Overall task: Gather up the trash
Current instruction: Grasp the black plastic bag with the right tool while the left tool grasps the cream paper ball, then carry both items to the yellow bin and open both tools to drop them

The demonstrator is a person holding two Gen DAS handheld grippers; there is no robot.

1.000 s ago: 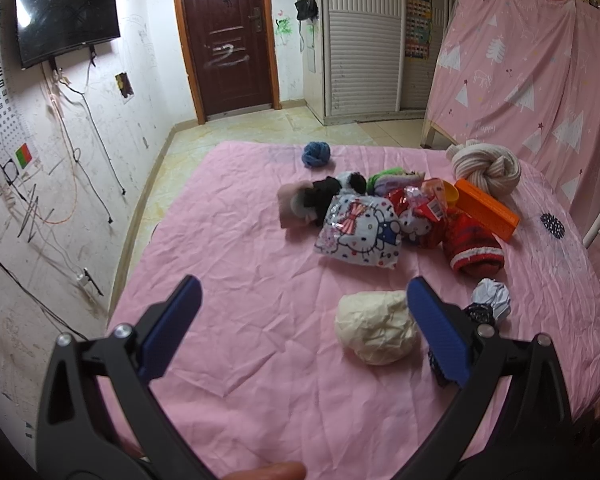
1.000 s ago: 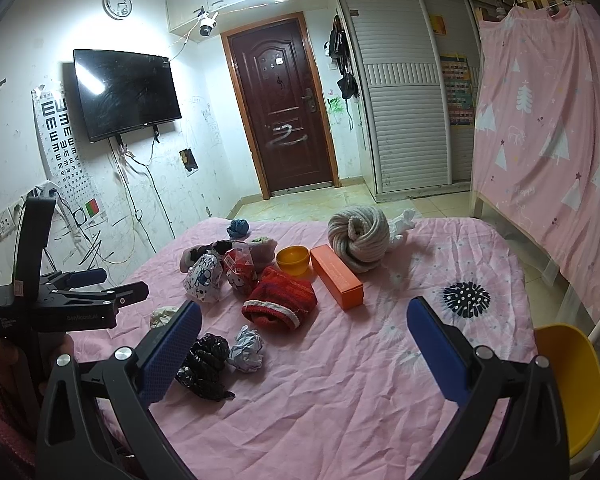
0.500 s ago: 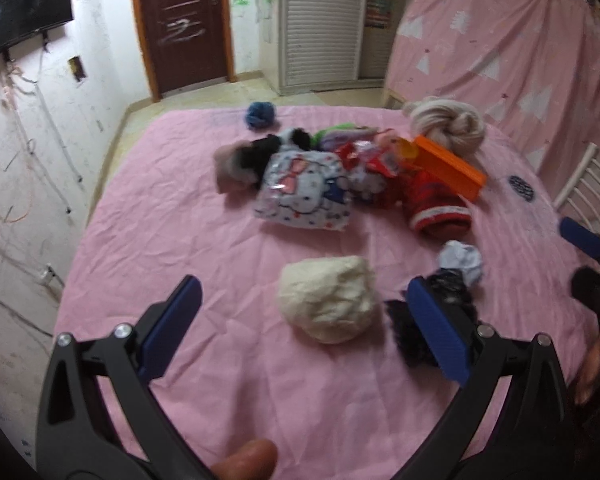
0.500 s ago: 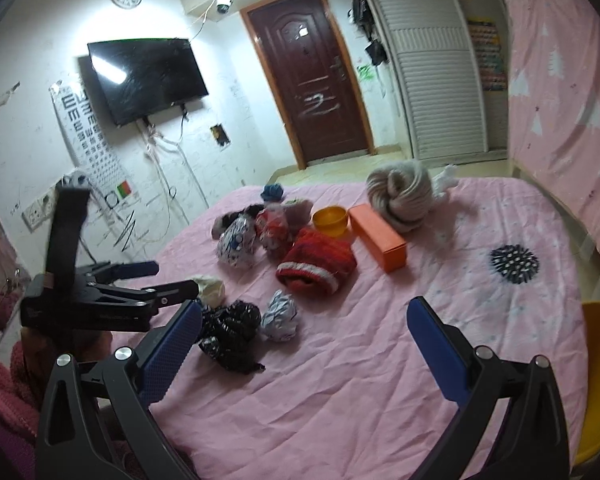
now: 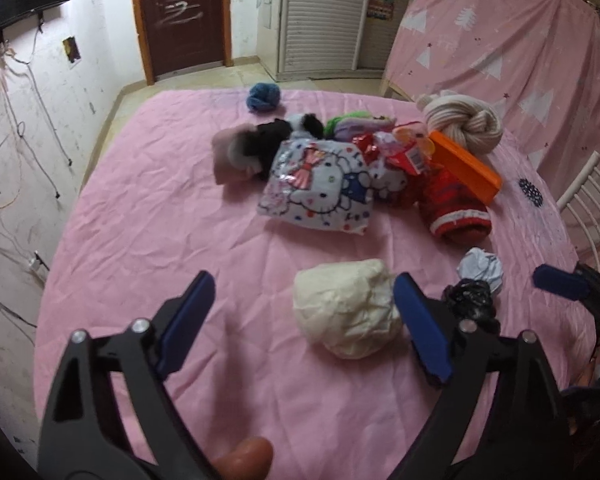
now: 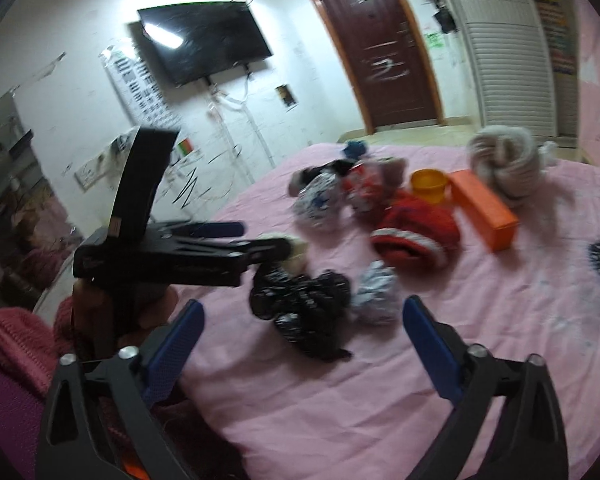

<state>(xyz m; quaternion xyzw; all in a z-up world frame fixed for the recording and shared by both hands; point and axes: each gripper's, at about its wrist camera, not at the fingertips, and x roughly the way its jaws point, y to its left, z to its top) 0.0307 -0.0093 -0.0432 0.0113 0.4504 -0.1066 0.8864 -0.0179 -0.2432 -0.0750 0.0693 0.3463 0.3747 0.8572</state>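
Pink wrinkled cloth-covered table (image 5: 148,216), clutter heaped at its far side. My left claw (image 5: 300,312) has just been narrowing, still spread, aimed at the cream crumpled paper wad (image 5: 346,312), not gripping it. My right claw (image 6: 300,340), also narrowing and empty, faces the black crumpled plastic bag (image 6: 304,312). Right view blurred; no bin visible.

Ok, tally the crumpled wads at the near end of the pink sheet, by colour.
cream wad: 1
black wad: 1
white wad: 1
Total: 3
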